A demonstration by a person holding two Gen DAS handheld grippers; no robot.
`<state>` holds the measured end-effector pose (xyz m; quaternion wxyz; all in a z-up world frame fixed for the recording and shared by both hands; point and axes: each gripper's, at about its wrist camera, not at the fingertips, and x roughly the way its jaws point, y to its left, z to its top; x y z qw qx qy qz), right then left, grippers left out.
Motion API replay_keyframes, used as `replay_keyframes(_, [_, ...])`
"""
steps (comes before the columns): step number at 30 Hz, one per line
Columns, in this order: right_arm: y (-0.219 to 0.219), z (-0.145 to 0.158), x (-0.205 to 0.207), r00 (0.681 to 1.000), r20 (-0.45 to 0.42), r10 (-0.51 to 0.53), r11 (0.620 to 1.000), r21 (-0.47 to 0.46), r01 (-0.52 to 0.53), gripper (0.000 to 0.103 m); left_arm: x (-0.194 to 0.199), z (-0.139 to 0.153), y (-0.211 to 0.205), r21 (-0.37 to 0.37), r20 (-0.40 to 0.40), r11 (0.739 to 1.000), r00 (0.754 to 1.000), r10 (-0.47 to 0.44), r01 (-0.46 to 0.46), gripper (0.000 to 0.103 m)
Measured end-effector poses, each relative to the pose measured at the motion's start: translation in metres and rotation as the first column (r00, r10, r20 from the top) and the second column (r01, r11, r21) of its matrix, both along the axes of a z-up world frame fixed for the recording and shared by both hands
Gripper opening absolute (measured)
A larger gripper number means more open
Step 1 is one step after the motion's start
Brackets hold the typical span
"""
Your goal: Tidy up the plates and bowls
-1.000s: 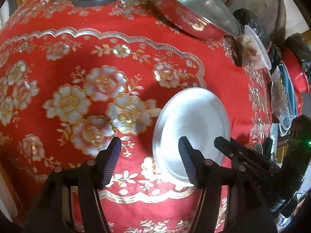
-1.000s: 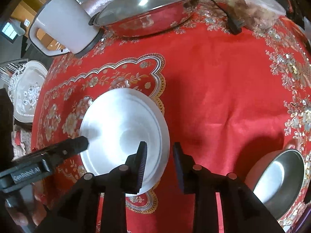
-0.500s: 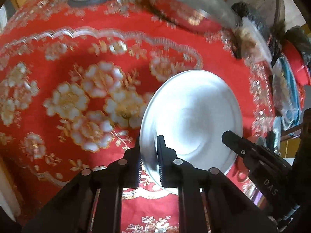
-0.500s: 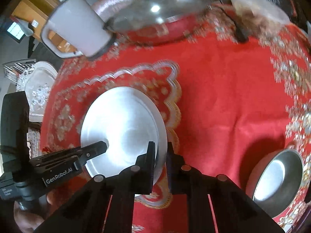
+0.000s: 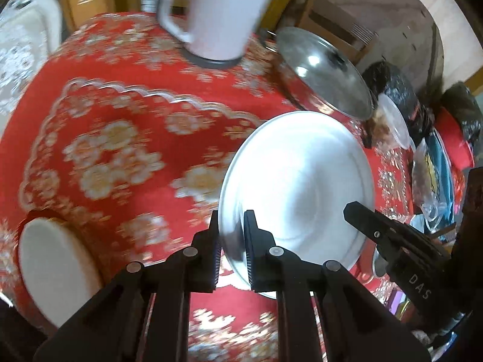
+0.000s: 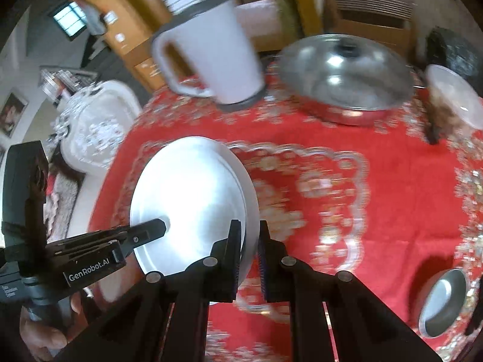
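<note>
Open red floral tablecloth (image 6: 392, 181) lies right; a white plastic jug (image 6: 211, 57) and lidded steel pan (image 6: 347, 81) block the far edge.

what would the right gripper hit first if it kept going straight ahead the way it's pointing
Probably the red tablecloth, then the lidded steel pan farther along. The right gripper is clamped on the metal plate, so the plate would go with it. Depth is unclear.
</note>
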<state>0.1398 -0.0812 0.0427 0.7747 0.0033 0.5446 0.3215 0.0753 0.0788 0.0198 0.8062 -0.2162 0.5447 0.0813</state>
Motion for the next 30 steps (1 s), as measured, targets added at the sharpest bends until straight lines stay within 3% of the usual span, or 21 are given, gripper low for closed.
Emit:
replay_keyframes(7, [0.085,-0.015,-0.054,0.984,-0.044,0.171,0.985,0.030,-0.170,0.012,-0.070,-0.003,0.068,0.036,-0.036,0.992,0.991,0.125,-0.124,0.012])
replay_keyframes(16, [0.171,-0.046,-0.112,0.932,-0.096,0.349,0.937,0.007,-0.350,0.014,-0.142,-0.030,0.140,0.032,-0.091,0.950,0.945,0.313,-0.312,0.012])
replay_keyframes(23, [0.202,-0.060,-0.143,0.899,-0.117,0.423,0.902,-0.035,-0.429,0.015,-0.176,-0.060,0.163,0.014,-0.137,0.921,0.912,0.387,-0.389,0.012])
replay_keyframes(30, [0.213,-0.075,-0.152,0.887,-0.132,0.443,0.887,-0.081,-0.455,0.015,-0.185,-0.080,0.170,-0.005,-0.158,0.915,0.904,0.398,-0.404,0.013])
